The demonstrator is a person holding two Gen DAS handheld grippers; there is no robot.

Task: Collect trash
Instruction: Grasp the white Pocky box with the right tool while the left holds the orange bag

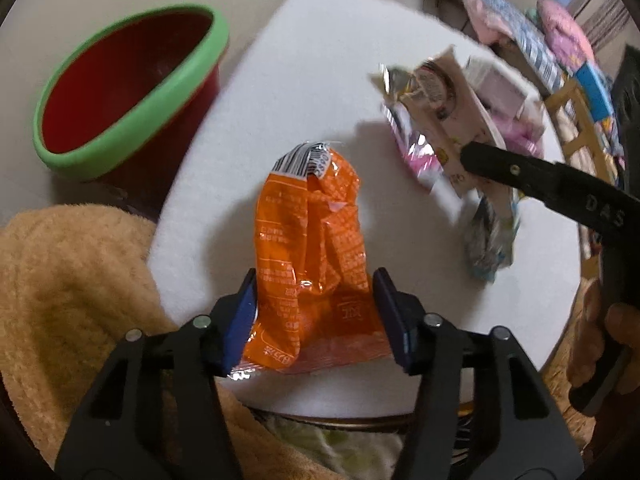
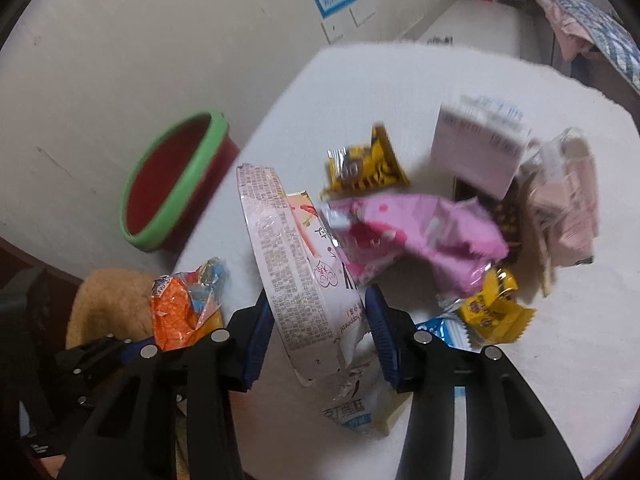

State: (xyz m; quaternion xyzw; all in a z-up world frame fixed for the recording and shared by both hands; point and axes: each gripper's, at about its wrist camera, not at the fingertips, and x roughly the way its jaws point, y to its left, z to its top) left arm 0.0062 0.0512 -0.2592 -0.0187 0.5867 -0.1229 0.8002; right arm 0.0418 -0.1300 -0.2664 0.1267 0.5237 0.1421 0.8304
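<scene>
Left gripper [image 1: 316, 316]: I see the crumpled orange foil snack wrapper [image 1: 316, 264] between its blue pads. The left pad touches the wrapper's edge; the right pad seems just at it. I cannot tell whether they truly pinch it. The wrapper's lower end lies on the round white table [image 1: 320, 80], near its front edge, beside a tan fuzzy cloth [image 1: 72, 280] that is cut off at the frame.

Right gripper [image 2: 316, 332]: its jaws straddle a pale pink flattened carton printed with small text [image 2: 288, 272], which stands tilted on edge. Both pads are close against it. Motion blur leaves contact uncertain. In the left view this gripper's fingertip is half buried in the wrappers.

Behind the carton lies a heap: a pink wrapper [image 2: 420, 236], yellow sachets [image 2: 368, 168], a white box [image 2: 476, 144]. All are smeared; labels unreadable.

Farther left, off the table, a red bucket with a green rim [image 1: 128, 96], apparently on the floor; its base is hidden.
</scene>
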